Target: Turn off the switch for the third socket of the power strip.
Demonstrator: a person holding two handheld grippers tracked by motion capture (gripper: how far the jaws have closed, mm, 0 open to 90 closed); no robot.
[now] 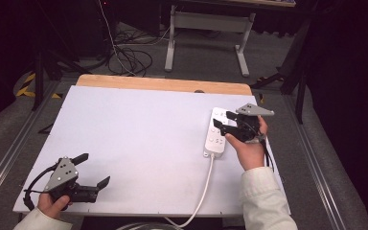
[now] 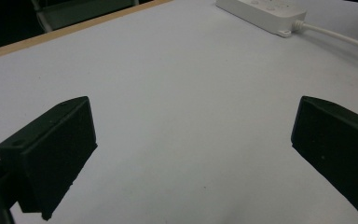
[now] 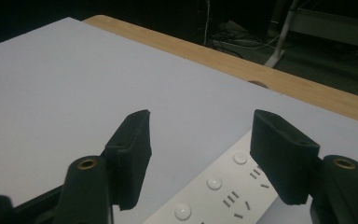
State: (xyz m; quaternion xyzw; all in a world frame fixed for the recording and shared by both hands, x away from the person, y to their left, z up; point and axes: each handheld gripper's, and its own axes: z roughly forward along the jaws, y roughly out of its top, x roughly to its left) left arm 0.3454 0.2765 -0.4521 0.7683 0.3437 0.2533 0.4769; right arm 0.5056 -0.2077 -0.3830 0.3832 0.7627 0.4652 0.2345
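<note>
Item: white power strip (image 1: 216, 132) with a row of round switch buttons and socket slots, lying flat on the white bench (image 1: 139, 143) toward its right side, its long axis running away from the person. Its white cable (image 1: 202, 191) trails off the near edge of the bench.

Right gripper (image 1: 226, 121) — held over the strip, jaws spread apart and grasping nothing. In the right gripper view the buttons (image 3: 214, 183) and slots sit low between the two black jaws, nearer the right-hand jaw; the strip is below them, and contact cannot be told from here.

Left gripper (image 1: 92, 170) — held low at the near left of the bench, well apart from the strip, jaws released and empty. In the left gripper view the strip's cable end (image 2: 279, 21) lies far off, beyond the right-hand jaw.

Step in hand, as I judge it: the approach to the strip by the right gripper, no grip yet taken.

Next move calls for: lowering the jaws and lining them up either astride the strip's width or onto one button — the strip is slim and light, so a skewed press could slide it.
</note>
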